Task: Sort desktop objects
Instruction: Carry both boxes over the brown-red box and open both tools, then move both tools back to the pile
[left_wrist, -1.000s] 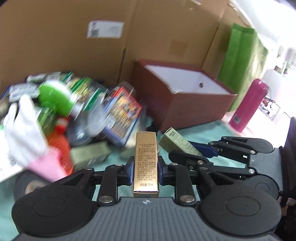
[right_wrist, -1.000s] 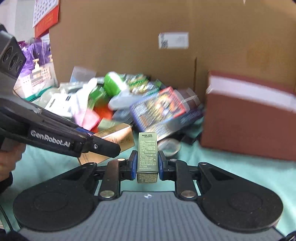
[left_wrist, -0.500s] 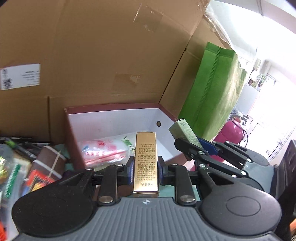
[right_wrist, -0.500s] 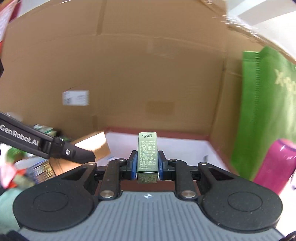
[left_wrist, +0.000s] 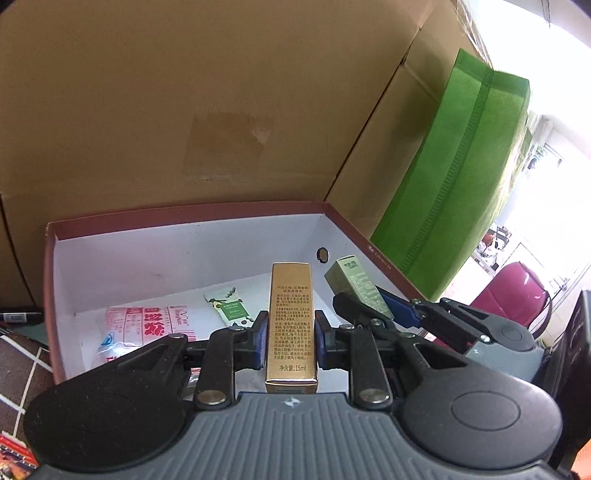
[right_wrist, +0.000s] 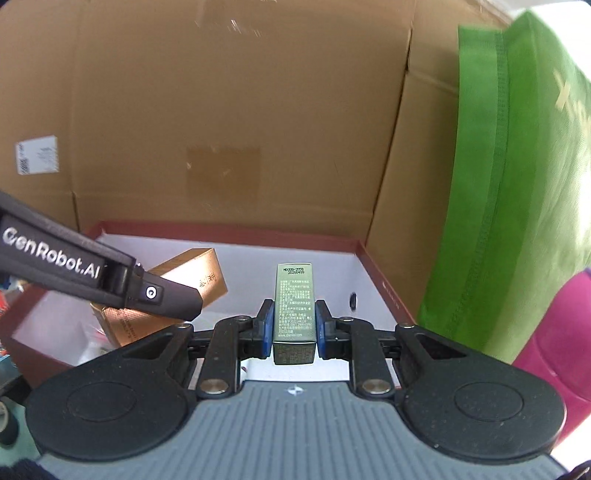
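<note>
My left gripper (left_wrist: 291, 341) is shut on a slim gold carton (left_wrist: 291, 314) and holds it above the open maroon box with white inside (left_wrist: 184, 254). My right gripper (right_wrist: 294, 326) is shut on a slim olive-green carton (right_wrist: 294, 306), also over the box (right_wrist: 380, 280). In the left wrist view the right gripper and its green carton (left_wrist: 356, 282) sit at the right, over the box's right side. In the right wrist view the gold carton (right_wrist: 184, 277) shows at the left behind the left gripper's finger. A red-and-white packet (left_wrist: 144, 325) and a green-and-white sachet (left_wrist: 229, 306) lie in the box.
Tall cardboard walls (left_wrist: 184, 110) stand behind the box. A green fabric bag (left_wrist: 461, 192) stands at the right, with a magenta bottle (left_wrist: 509, 295) beyond it. A dark patterned item (left_wrist: 18, 362) and a colourful package (left_wrist: 14, 454) lie left of the box.
Both grippers moved right, from the clutter pile to over the maroon box, each still holding its carton. The view now looks down into the box.
</note>
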